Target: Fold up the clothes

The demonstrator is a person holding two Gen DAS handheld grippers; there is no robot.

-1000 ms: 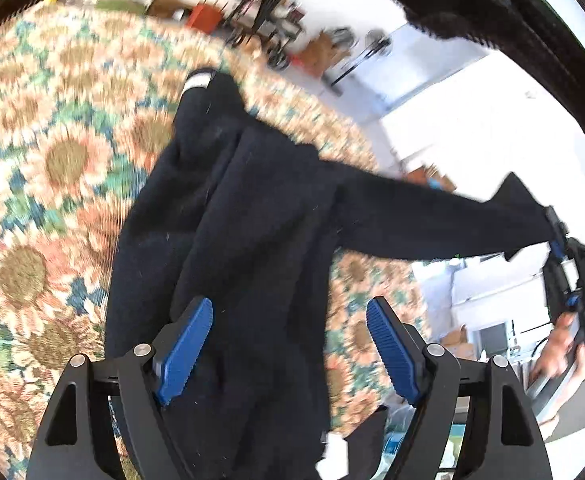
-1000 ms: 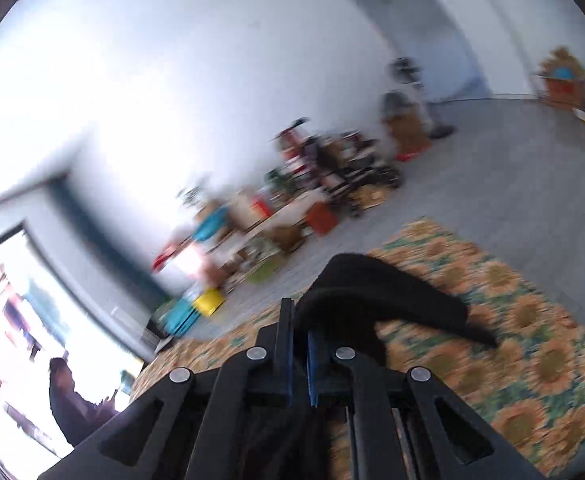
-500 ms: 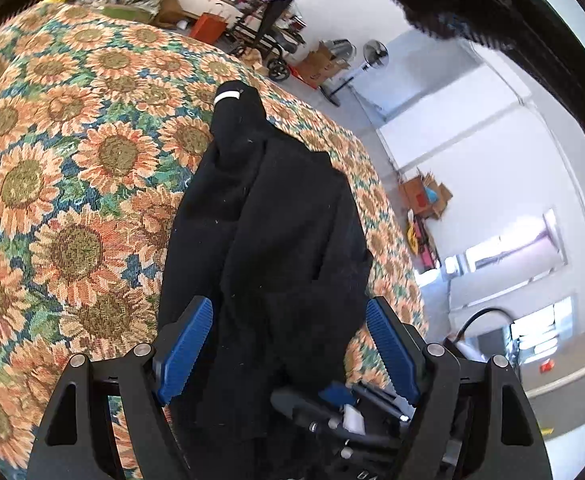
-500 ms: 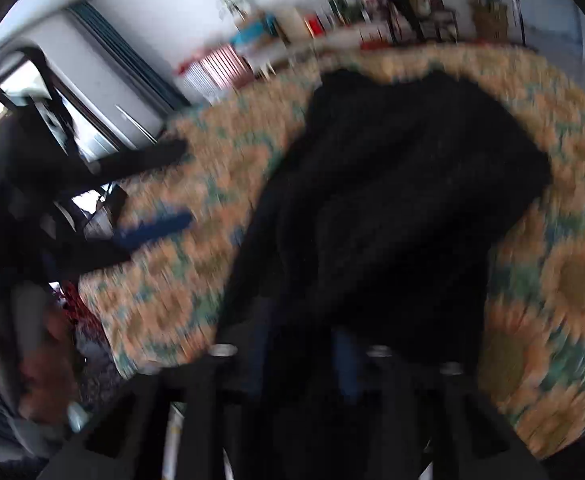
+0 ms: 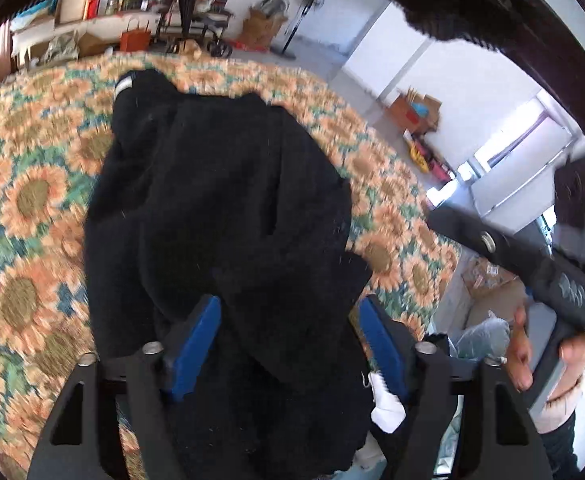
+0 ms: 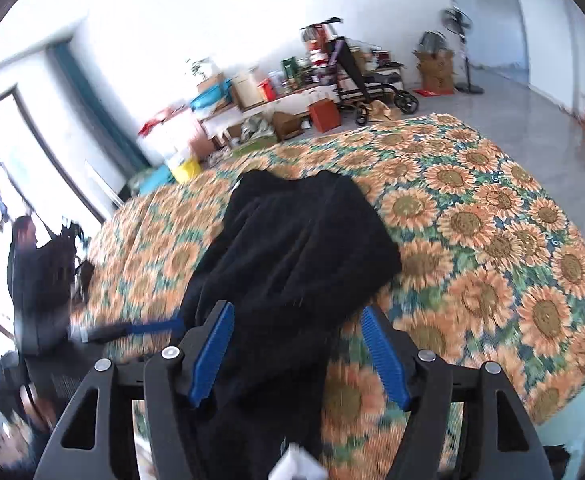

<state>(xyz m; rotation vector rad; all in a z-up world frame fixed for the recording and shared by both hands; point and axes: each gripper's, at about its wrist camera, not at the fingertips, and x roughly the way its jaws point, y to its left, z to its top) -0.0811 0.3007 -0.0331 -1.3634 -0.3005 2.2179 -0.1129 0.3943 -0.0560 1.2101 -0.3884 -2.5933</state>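
Observation:
A black sweater [image 5: 220, 208] lies bunched on the sunflower-print cloth [image 5: 24, 200], with a white neck label [image 5: 124, 85] at its far end and one sleeve laid across the body. My left gripper [image 5: 288, 346] is open, its blue pads either side of the sweater's near part, gripping nothing. In the right wrist view the same sweater [image 6: 300, 248] runs from mid-table down between the open pads of my right gripper [image 6: 298, 354]. A white tag [image 6: 296, 464] shows at its near end. A hand [image 5: 518, 354] holds the right tool at the right edge.
The cloth-covered table edge [image 6: 564, 392] curves along the right, with grey floor beyond. Cluttered shelves, boxes and a wheeled cart [image 6: 372, 92] stand behind the table. A standing fan [image 6: 462, 40] is at the back right. Boxes and bags [image 5: 488, 276] sit below the table's right side.
The right gripper, shut on the outstretched sleeve a second ago, carried it across onto the sweater's body and let go. It now stands open. The left gripper stayed open.

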